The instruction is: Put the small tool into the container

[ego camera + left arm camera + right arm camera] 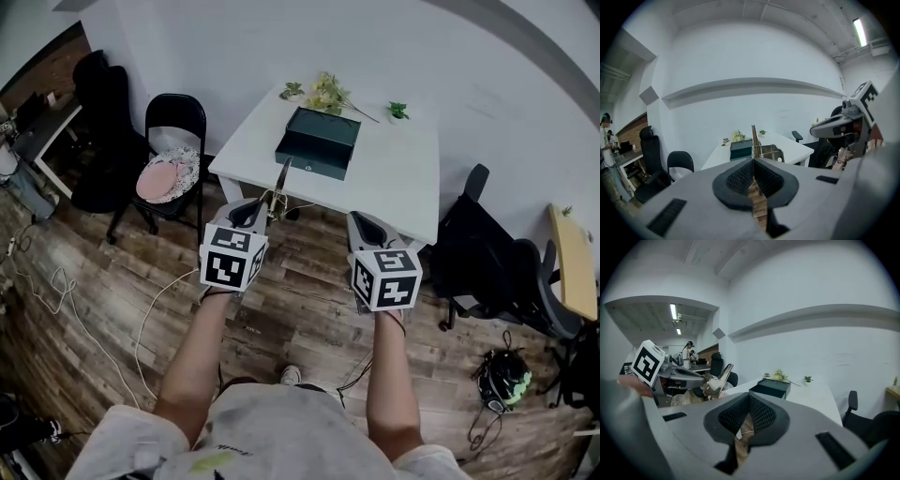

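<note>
My left gripper [265, 212] is shut on a small metal tool [280, 184], whose thin blade sticks forward toward the table. In the left gripper view the tool [754, 139] rises edge-on from between the pads of that gripper [754, 174]. The right gripper view shows the tool [714, 381] from the side, at the left. The container, a dark green box [319, 142] [740, 149] [771, 388], sits closed on the white table [403, 178], beyond both grippers. My right gripper [364, 225] [749, 404] is shut with nothing in it, level with the left one.
Flowers [328, 92] and two small potted plants [398, 111] lie behind the box. A black folding chair [175, 155] with a pink cushion stands left of the table, a dark office chair [492, 253] to its right. Cables [56, 291] trail over the wooden floor.
</note>
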`<state>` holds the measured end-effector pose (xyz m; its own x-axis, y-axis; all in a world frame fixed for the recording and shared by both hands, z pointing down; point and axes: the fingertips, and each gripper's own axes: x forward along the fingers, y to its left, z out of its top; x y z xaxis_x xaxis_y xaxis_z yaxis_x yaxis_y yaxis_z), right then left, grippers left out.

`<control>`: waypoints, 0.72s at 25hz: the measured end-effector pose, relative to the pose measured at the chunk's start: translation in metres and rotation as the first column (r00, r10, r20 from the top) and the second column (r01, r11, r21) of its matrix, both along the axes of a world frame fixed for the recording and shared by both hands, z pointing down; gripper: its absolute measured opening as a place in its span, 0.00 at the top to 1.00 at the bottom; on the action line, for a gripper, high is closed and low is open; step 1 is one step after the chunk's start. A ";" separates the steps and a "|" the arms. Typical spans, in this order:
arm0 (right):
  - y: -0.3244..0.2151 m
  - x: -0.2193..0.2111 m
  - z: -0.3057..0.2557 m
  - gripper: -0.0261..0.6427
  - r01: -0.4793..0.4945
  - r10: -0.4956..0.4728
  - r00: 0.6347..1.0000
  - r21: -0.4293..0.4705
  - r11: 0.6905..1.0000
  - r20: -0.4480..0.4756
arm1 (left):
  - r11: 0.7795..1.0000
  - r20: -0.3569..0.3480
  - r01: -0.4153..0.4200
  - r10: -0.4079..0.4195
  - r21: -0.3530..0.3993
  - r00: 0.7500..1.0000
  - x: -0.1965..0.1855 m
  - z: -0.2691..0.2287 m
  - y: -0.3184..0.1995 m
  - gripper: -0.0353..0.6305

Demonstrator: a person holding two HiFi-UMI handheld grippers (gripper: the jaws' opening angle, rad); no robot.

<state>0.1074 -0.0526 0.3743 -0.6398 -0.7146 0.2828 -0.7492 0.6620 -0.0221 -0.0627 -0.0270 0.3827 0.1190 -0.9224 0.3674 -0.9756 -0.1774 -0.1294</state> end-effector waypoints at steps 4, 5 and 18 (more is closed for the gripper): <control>-0.012 -0.002 0.004 0.95 0.010 -0.010 1.000 -0.005 1.000 0.003 | 1.000 0.004 0.007 -0.007 -0.004 1.000 -0.002 0.003 -0.011 0.94; -0.015 -0.003 0.004 0.95 0.012 -0.012 1.000 -0.005 1.000 0.003 | 1.000 0.006 0.008 -0.008 -0.004 1.000 -0.002 0.003 -0.014 0.94; -0.051 -0.009 0.009 0.95 0.014 -0.014 1.000 0.006 1.000 0.008 | 1.000 0.019 0.006 -0.006 0.000 1.000 -0.010 0.008 -0.050 0.94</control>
<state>0.0979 -0.1040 0.3834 -0.6521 -0.7071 0.2735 -0.7395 0.6727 -0.0239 -0.0725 -0.0771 0.3905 0.1062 -0.9230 0.3699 -0.9740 -0.1714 -0.1481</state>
